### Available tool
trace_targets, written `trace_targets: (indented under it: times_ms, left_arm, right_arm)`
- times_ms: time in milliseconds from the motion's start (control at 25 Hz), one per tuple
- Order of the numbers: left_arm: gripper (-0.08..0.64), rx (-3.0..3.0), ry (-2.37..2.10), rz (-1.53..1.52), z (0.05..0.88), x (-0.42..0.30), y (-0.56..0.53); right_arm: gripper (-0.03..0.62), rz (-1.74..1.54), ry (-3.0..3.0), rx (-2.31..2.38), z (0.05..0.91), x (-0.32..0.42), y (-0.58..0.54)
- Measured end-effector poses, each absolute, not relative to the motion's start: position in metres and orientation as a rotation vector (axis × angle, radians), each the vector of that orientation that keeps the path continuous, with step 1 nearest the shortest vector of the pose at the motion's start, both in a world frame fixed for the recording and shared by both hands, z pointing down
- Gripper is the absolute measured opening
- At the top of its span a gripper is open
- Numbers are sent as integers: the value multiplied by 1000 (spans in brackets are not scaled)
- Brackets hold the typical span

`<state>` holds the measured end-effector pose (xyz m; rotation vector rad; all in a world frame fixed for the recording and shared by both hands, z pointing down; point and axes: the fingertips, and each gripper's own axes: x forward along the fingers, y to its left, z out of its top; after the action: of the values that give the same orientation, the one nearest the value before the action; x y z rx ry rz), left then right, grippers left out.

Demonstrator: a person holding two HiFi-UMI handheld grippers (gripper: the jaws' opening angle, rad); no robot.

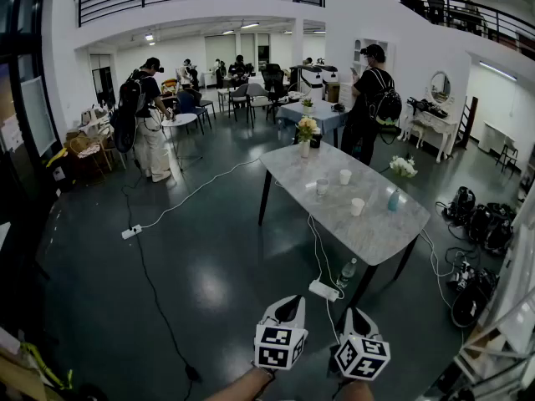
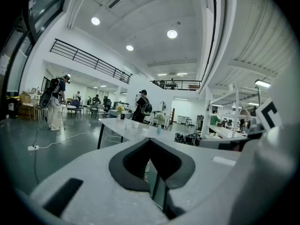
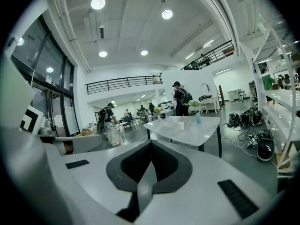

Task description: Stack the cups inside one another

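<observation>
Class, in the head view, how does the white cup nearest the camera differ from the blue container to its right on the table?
The white cup is white, the blue container pale blue. The white cup is short and squat; the blue container is taller and slimmer. The blue container stands nearer the right edge of the table than the white cup. Both stand upright on the marble top, apart.

Head cam looks fwd and steeply down from high up, table [image 1: 376, 232] well apart across the floor [image 1: 209, 274], left gripper [image 1: 290, 303] and right gripper [image 1: 354, 314] at btm edge. Both gripper cams sit low, nearly level, looking along own jaws twd that table; all 3 views share it and the person [image 1: 368, 103] w/ backpack behind it
</observation>
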<state>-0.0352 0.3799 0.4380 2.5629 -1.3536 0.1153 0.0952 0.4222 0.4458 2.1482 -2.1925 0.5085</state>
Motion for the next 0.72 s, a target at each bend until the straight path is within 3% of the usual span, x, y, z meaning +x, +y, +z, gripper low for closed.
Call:
trace_targets:
  times_ms: [720]
  left_arm:
    - [-3, 2603, -1337, 173, 450, -86, 367]
  right_arm:
    - [8, 573, -2159, 2241, 453, 63, 413]
